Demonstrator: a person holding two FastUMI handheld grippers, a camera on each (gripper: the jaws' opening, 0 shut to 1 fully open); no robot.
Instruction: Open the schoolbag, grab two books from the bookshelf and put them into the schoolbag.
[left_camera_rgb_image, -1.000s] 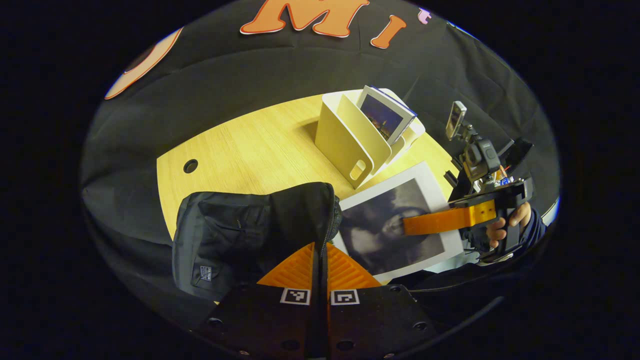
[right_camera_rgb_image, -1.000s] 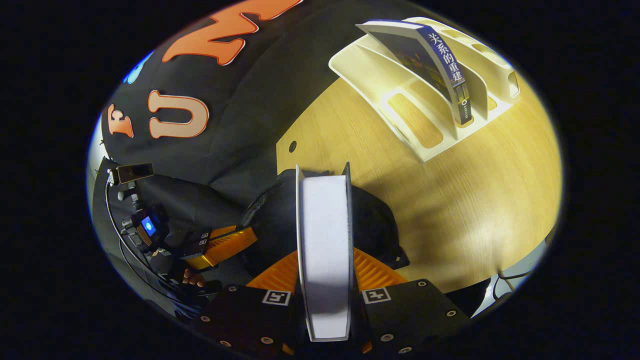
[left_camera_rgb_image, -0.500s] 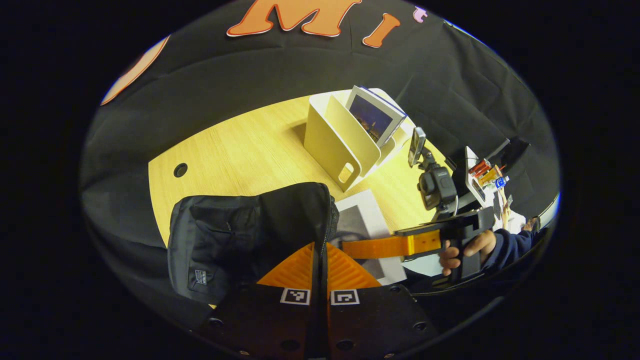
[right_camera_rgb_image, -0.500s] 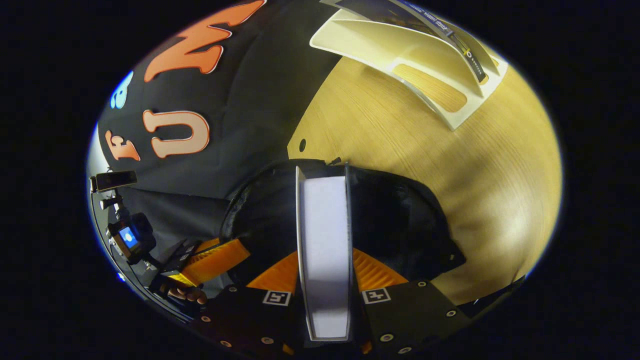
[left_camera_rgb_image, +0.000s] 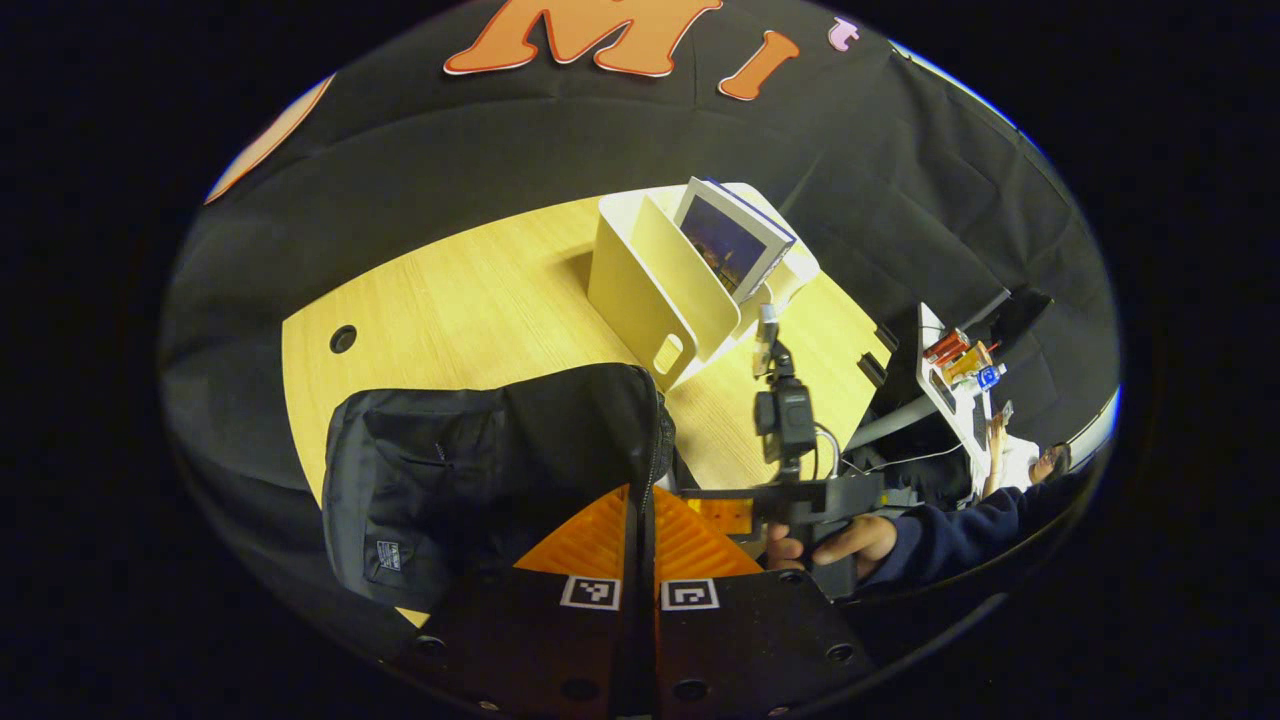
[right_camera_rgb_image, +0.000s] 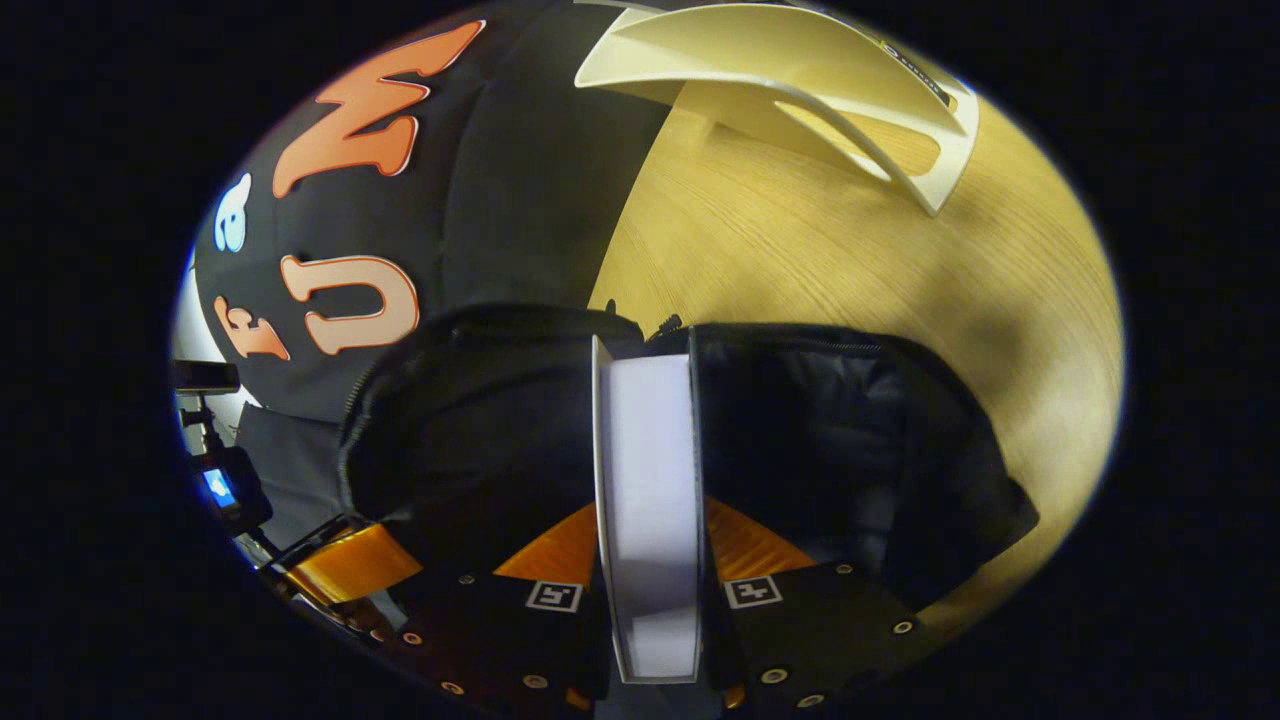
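1. Black fabric of the schoolbag (left_camera_rgb_image: 480, 470) sits at the near edge of the pale wood surface (left_camera_rgb_image: 470, 300). In the left gripper view, the left gripper (left_camera_rgb_image: 640, 500) has its two orange fingers closed narrowly on the edge of the bag's opening by the zip.
2. In the right gripper view, the right gripper (right_camera_rgb_image: 648, 520) clamps a white book (right_camera_rgb_image: 648, 480) edge-on between its fingers. The book's far end reaches over the bag's open mouth (right_camera_rgb_image: 500, 430).
3. The left gripper view shows the cream bookshelf (left_camera_rgb_image: 660, 280) standing toward the far edge of the surface, well apart from the bag, with a second book (left_camera_rgb_image: 735, 240) leaning in one slot.
4. The right gripper view shows that bookshelf (right_camera_rgb_image: 800, 80) at its upper rim, with little of the second book to be seen.
5. The left gripper view also takes in the right gripper (left_camera_rgb_image: 720, 510) from the side, just beside the bag, held by a hand (left_camera_rgb_image: 840, 540) in a dark sleeve (left_camera_rgb_image: 960, 530). It does not reveal the white book.
6. The right gripper view catches one orange finger (right_camera_rgb_image: 345, 560) of the left gripper at the bag's near side.
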